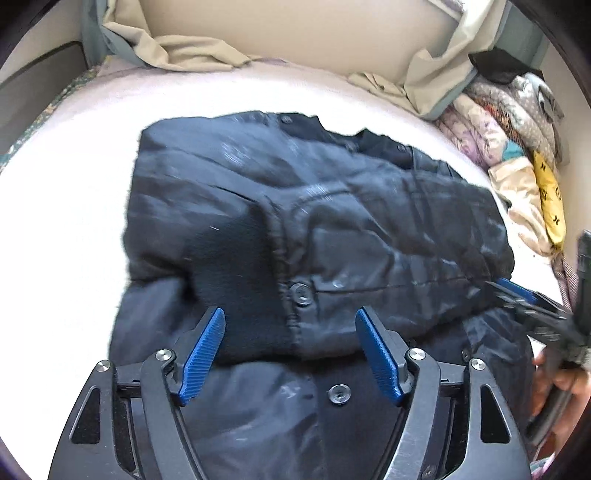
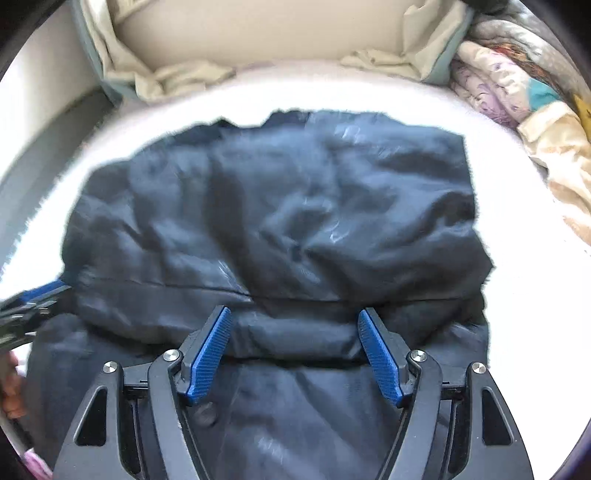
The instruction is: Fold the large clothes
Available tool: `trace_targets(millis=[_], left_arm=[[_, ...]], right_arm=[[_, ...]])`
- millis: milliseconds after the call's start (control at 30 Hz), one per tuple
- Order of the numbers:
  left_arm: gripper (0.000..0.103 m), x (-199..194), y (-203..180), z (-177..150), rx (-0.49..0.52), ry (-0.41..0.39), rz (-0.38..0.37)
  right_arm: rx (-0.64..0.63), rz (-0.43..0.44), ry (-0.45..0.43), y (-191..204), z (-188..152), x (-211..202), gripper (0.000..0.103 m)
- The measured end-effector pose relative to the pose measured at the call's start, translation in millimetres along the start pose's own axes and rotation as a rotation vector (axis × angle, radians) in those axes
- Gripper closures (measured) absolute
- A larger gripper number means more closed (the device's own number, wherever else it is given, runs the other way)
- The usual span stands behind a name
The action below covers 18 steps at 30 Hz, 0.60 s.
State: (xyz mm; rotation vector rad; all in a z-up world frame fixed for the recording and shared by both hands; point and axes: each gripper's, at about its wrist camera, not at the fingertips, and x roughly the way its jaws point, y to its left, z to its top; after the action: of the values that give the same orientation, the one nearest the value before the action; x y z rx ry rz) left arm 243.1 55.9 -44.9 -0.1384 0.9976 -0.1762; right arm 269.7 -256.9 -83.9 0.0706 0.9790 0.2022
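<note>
A large black padded jacket (image 1: pixel 314 229) with round buttons lies partly folded on a white bed (image 1: pixel 74 192); it also fills the right wrist view (image 2: pixel 280 221). My left gripper (image 1: pixel 290 325) is open, its blue pads on either side of a folded edge with a button, not closed on it. My right gripper (image 2: pixel 293 325) is open over a rolled fold of the jacket. The right gripper also shows at the right edge of the left wrist view (image 1: pixel 532 299); the left one shows at the left edge of the right wrist view (image 2: pixel 33 299).
A beige sheet (image 1: pixel 192 51) and a padded headboard (image 1: pixel 295 26) lie at the back. A pile of patterned clothes (image 1: pixel 517 122) sits at the right side of the bed, with a yellow item (image 1: pixel 550 199). A dark bed frame (image 1: pixel 40 85) runs along the left.
</note>
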Motion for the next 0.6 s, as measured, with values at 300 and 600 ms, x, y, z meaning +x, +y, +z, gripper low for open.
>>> trace_targets(millis=[300, 600], left_arm=[[0.026, -26.9, 32.0, -0.4, -0.076, -0.021, -0.044], [0.025, -63.9, 54.6, -28.8, -0.127, -0.044, -0.12]], right_arm=[[0.253, 0.035, -0.019, -72.1, -42.8, -103.2, 0.023], [0.464, 0.082, -0.045, -141.0, -140.7, -143.7, 0.021]])
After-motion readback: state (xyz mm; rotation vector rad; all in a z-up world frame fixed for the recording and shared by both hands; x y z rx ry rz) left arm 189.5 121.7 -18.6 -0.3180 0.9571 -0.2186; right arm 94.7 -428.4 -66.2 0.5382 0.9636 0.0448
